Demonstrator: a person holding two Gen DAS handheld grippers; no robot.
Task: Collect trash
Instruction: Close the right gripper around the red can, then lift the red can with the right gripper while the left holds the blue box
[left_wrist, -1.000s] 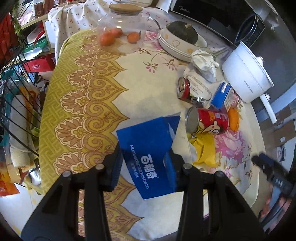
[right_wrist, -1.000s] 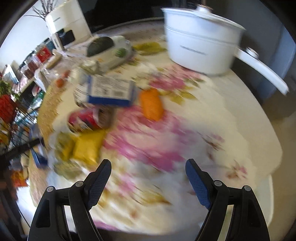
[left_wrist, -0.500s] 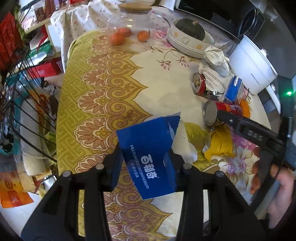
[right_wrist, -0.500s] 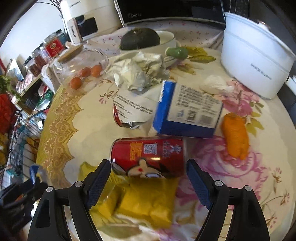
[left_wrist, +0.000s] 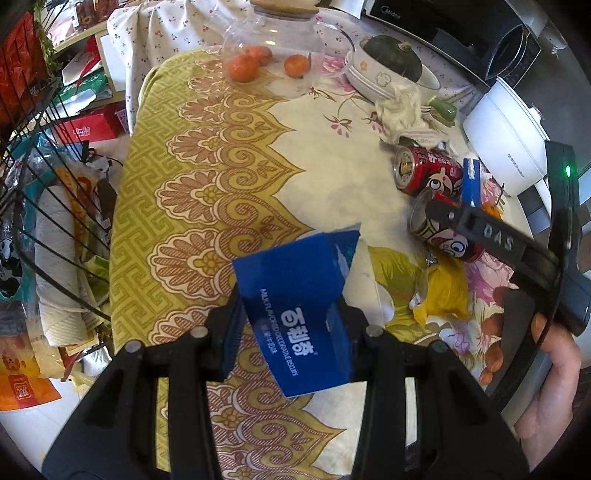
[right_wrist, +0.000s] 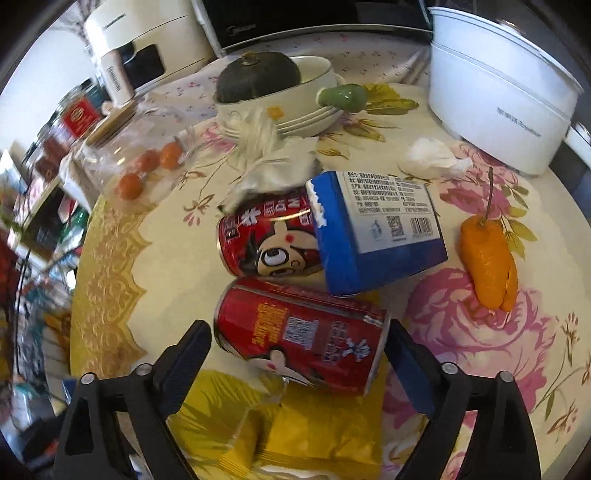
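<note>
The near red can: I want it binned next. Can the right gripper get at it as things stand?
Probably yes. The right gripper is opening, its fingers straddling the near red can, which lies on its side. Nothing covers it; the blue box sits just behind.

Two red cans (right_wrist: 301, 341) lying beside blue carton (right_wrist: 373, 230).

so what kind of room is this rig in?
Likely a home kitchen or dining corner: a microwave behind a tableclothed table, a white electric pot, and a dark green squash in stacked bowls.
</note>
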